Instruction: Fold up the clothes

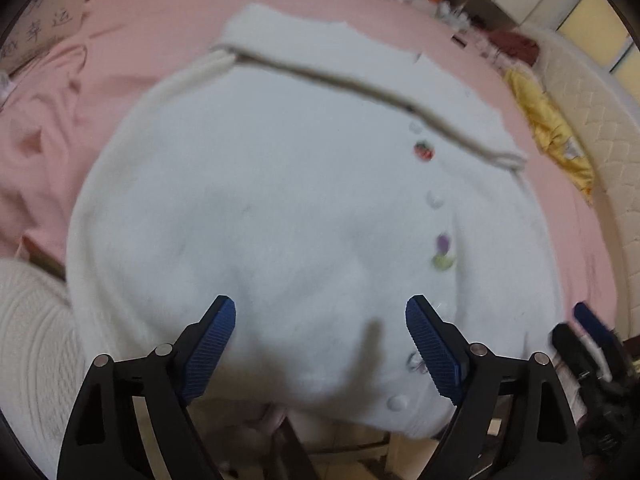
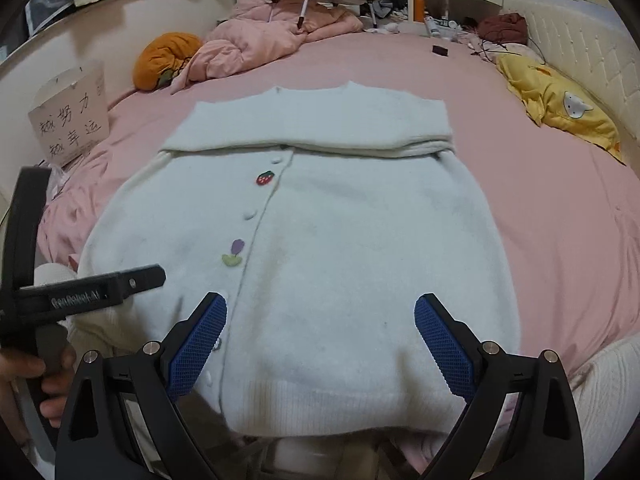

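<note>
A white fluffy cardigan [image 2: 340,240] lies flat, front up, on the pink bed sheet [image 2: 560,208]. Its sleeves are folded across the chest in a band [image 2: 312,128]. A strawberry patch [image 2: 265,178] and a tulip patch [image 2: 234,252] sit beside the button line. My right gripper [image 2: 320,308] hovers open over the hem, nothing between its blue pads [image 2: 444,352]. My left gripper [image 1: 320,312] is open too, over the cardigan's lower left part [image 1: 260,208], and this view is blurred. The left gripper [image 2: 158,277] shows side-on at the left, held by a hand [image 2: 24,368]. The right gripper [image 1: 576,326] shows at the far right edge.
A heap of pink bedding [image 2: 260,36] and an orange cushion [image 2: 164,60] lie at the far end of the bed. A yellow pillow [image 2: 560,100] rests along the white padded wall [image 2: 580,52] on the right. A lettered box [image 2: 72,120] stands at the left edge.
</note>
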Tool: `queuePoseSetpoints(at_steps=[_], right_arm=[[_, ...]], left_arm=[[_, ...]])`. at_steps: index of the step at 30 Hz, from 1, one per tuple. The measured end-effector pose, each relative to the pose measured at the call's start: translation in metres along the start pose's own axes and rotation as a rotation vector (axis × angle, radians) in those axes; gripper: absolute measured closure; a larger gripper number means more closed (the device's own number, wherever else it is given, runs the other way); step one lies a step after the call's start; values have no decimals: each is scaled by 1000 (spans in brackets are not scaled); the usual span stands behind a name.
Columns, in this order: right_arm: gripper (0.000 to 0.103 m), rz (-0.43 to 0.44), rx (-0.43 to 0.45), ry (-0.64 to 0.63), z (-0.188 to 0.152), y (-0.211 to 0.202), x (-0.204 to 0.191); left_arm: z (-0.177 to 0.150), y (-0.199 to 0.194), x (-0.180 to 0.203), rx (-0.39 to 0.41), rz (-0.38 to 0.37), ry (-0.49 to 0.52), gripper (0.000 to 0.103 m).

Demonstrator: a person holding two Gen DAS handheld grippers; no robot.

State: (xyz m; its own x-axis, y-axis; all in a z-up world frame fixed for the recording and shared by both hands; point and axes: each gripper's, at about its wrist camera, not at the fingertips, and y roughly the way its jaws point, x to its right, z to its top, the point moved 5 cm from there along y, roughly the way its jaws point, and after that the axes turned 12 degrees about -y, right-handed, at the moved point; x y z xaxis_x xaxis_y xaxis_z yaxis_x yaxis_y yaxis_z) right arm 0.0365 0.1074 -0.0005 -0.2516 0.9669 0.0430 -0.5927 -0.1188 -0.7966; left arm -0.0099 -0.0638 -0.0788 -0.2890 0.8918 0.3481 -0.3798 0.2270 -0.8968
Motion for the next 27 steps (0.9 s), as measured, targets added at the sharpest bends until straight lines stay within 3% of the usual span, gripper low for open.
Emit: queuePoseSetpoints(at_steps=[5,9,13,15,17,19,22,24,25,26,27], right_arm=[[7,25,-17,90,-1,1,20],[7,51,-112,267,-15,8,63],[7,115,-242,566,-40,9,130],[7,126,-282,681,-53,5,157],[7,153,-390,678,-63,13,163],[7,183,-508,657,-73,22,168],[7,257,-575,649,-81,41,159],[8,308,-612,676,-89,56,152],[9,328,-641,687,-94,64,148],[11,351,-659,705,-99,68,145],[19,376,-673,725,-103,71,142]], left_arm=[[2,-1,-9,-23,-12,-50,16],[10,-16,-25,-40,-45,-65,21],[43,-35,-68,-26,80,-22,25],[56,-28,-94,-123,90,-63,26],[56,-15,-105,-227,81,-66,35],[49,0,-107,-314,111,-3,40],[39,18,-103,-381,181,78,44],[33,28,-102,-416,195,86,60],[31,30,-102,-431,181,76,78],[29,31,-101,-446,166,67,89],[28,31,-101,-451,153,64,91]])
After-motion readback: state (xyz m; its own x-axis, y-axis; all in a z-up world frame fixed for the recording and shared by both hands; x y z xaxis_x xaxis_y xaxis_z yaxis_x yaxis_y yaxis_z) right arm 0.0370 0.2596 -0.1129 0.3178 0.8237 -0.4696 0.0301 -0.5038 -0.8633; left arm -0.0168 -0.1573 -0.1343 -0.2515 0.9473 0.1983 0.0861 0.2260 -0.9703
